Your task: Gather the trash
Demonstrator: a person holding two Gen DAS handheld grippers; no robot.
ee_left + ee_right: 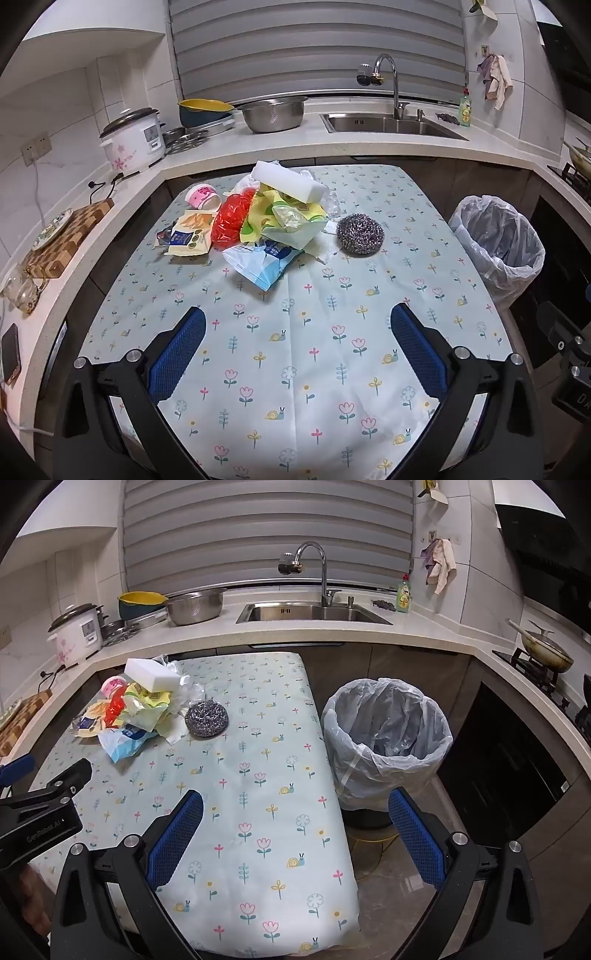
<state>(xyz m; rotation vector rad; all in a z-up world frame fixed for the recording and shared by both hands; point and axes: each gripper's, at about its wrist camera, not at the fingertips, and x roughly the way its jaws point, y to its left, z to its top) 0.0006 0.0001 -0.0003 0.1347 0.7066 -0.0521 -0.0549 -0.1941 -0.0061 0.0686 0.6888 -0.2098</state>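
Nothing collected yet: trash pile (266, 221) heaped far left on counter (295, 369), bin (386, 738) right, apparently empty; left gripper (297, 347) and right gripper (295, 830) gaping, empty.

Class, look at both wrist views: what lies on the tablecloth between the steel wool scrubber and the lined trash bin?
Nothing: between the steel wool scrubber and the trash bin only bare flowered tablecloth shows, clearest in the right wrist view.

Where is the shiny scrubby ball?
In both views, the steel wool ball sits on the flowered tablecloth, just right of the trash pile, toward the bin.
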